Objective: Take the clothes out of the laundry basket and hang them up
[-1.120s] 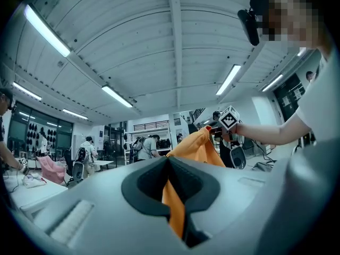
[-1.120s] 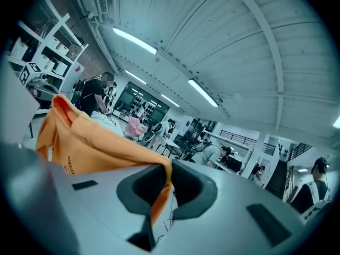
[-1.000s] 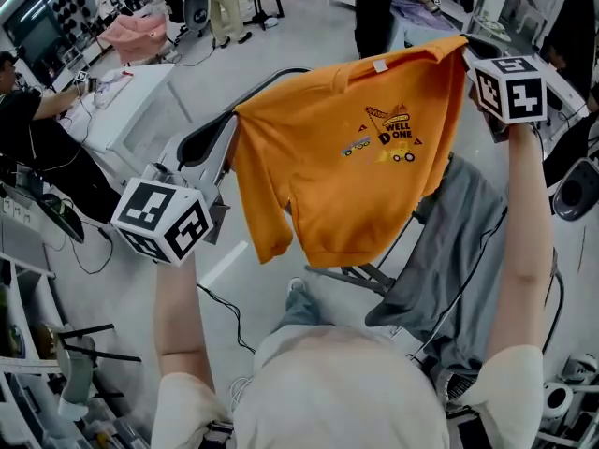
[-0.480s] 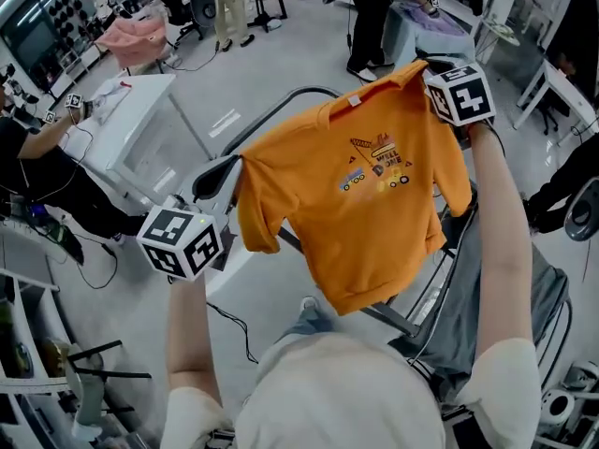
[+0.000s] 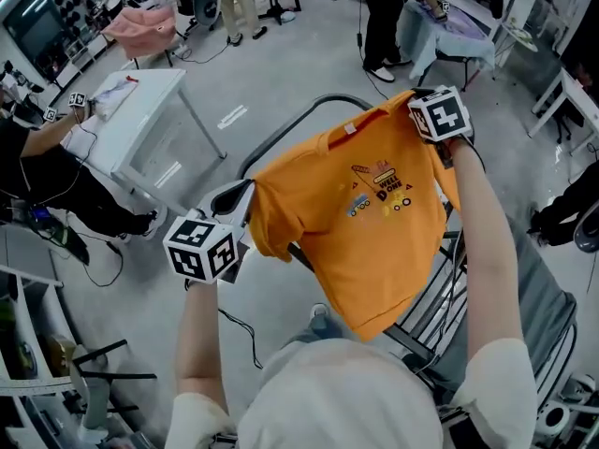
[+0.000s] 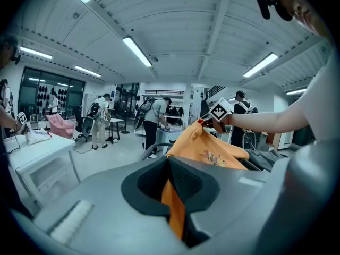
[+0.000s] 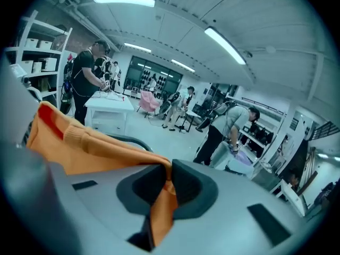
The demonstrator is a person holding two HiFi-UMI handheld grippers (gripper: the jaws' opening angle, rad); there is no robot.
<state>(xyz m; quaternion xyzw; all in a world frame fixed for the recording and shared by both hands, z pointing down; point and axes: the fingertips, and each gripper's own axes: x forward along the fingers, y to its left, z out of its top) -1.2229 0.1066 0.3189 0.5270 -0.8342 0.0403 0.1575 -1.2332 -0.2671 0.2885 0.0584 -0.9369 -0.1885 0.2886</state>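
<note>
Workshop floor, grey and strip-lit; other people at work toward 12 o'clock; white desk at 10 o'clock in the head view.

1. Left hand-held gripper: jaws closed tight on a fold of orange cloth, at 8 o'clock of the garment.
2. Right hand-held gripper: jaws pinched narrow on the opposite shoulder seam, at 1 o'clock of the garment.
3. Orange T-shirt: printed front uppermost, stretched between the two grips, hem hanging free toward 6 o'clock; clear of the floor.
4. Drying rack: curved grey rail showing past the shirt at 11 o'clock, bars beneath it at 5 o'clock.
5. Grey garment: draped on the rack at 4 o'clock.
6. Laundry basket: not in view.

Step in hand, as judged: shirt is out of the basket and spread, on its way to the rack.

Next move calls for: laying the shirt evenly over a free bar, both grips kept until the bar bears the cloth, then jaws opened.
</note>
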